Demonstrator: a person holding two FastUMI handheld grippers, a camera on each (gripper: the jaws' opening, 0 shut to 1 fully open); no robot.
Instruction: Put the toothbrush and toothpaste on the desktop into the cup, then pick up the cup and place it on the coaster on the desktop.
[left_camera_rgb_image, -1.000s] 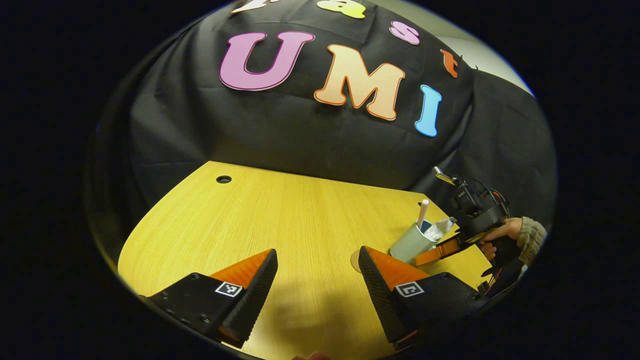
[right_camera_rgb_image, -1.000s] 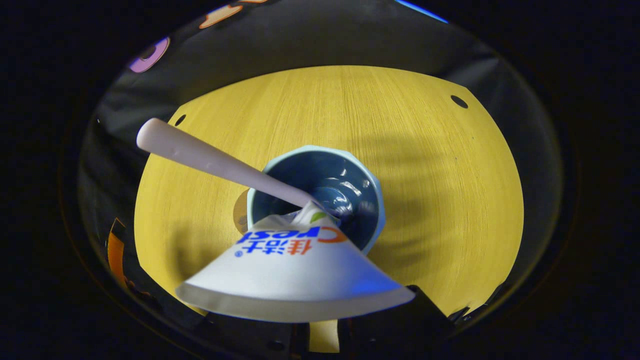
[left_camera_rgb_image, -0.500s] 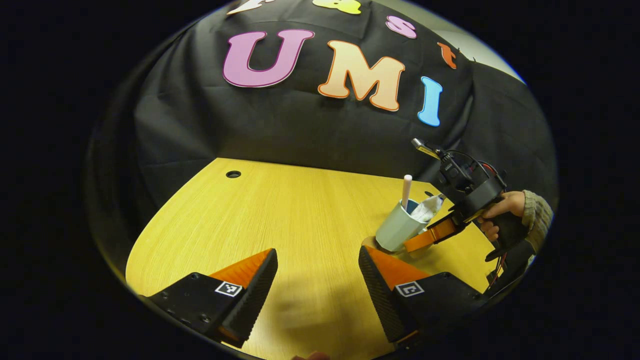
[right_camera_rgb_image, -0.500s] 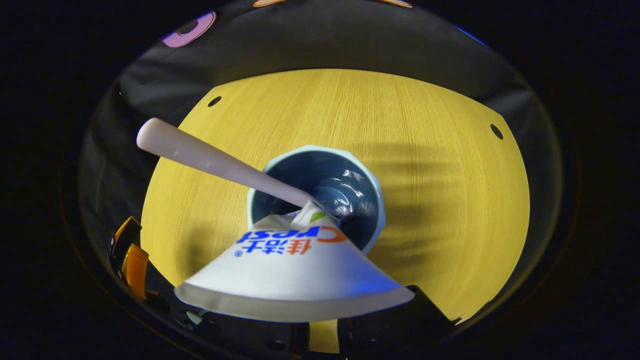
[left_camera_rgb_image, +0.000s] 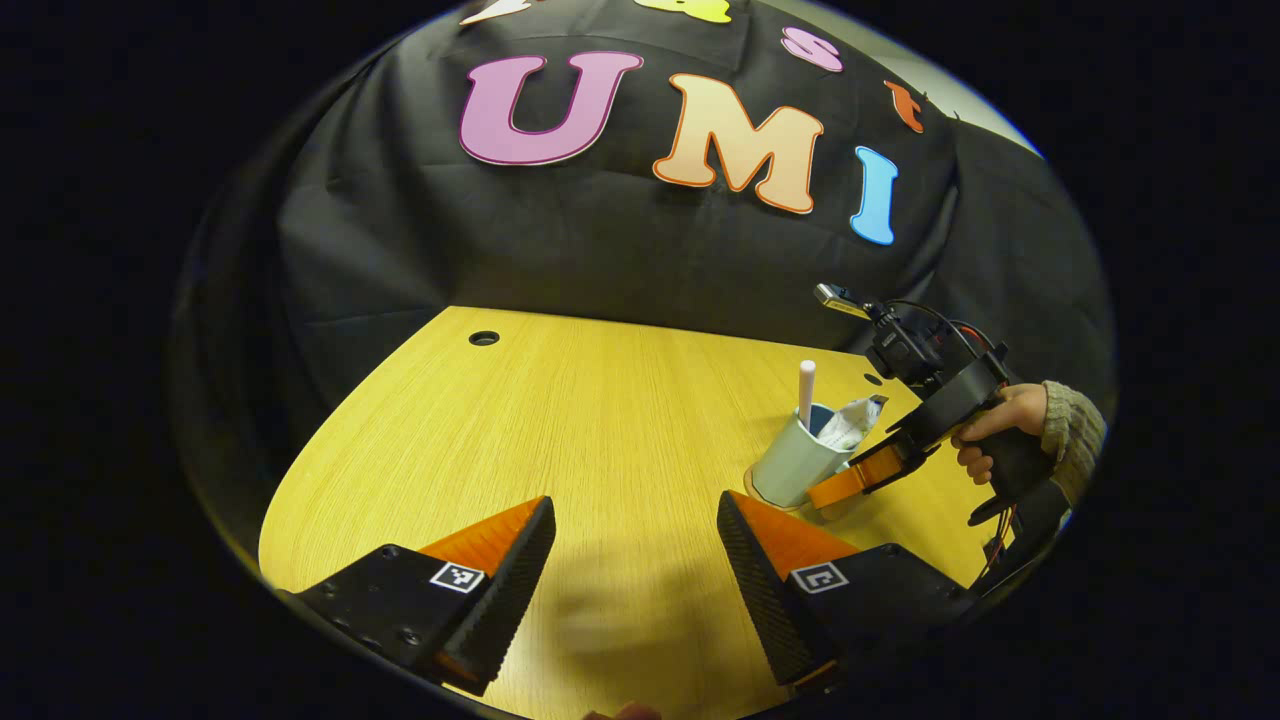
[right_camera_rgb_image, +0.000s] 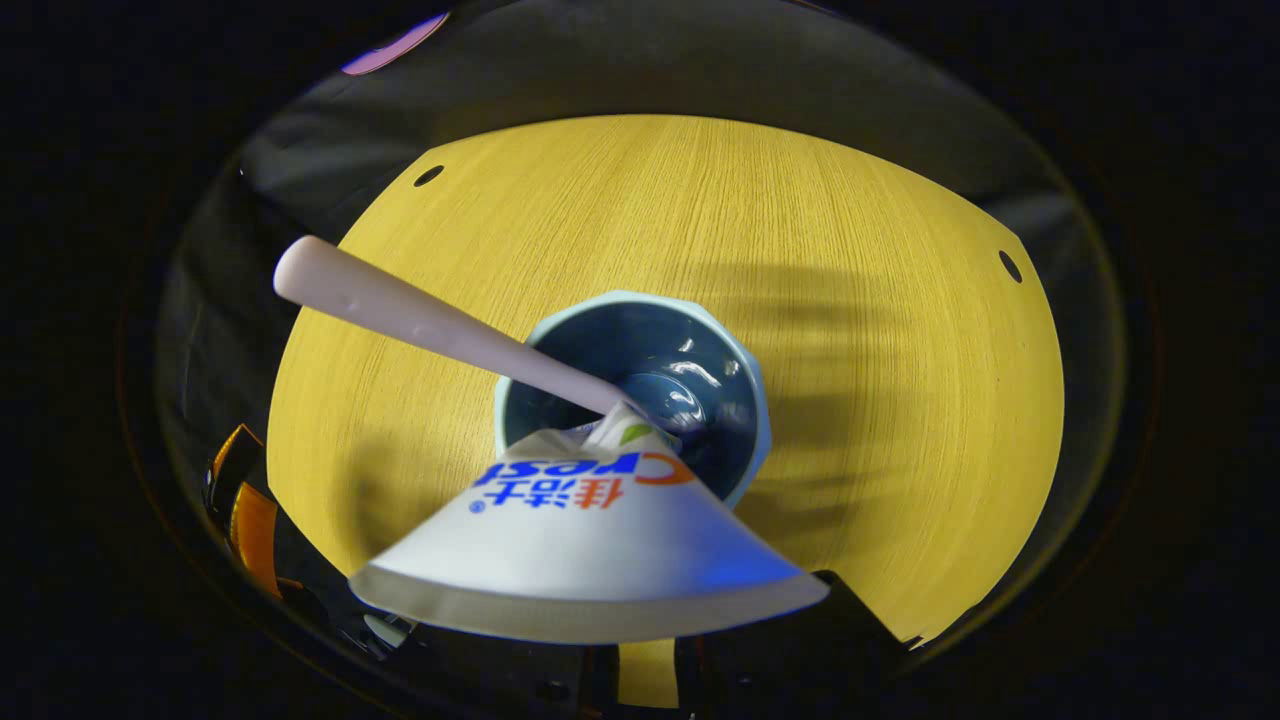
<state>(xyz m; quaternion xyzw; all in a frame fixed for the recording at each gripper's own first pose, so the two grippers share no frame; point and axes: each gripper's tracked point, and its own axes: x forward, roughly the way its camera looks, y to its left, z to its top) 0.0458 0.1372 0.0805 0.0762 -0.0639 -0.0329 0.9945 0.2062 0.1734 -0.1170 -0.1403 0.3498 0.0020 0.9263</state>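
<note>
The left claw is just hanging over the desk with its fingers spread wide and nothing between them, so it's released. Past it, over toward the desk's right side, the right claw is up against the pale blue cup, and a hand in a knit sleeve is holding that tool. From that angle one finger lies along the cup's side, but whether the fingers are really clamped on the cup can't be told. The cup stands upright on the round coaster, whose edge peeks out at the cup's base. Inside the cup, the toothbrush sticks straight up and the toothpaste leans toward the right claw. Looking down from the right gripper view, the cup is open below the camera, the toothbrush handle pokes out toward upper left, and the toothpaste tube's flat crimped end fans out wide, hiding that claw's own fingers.
</note>
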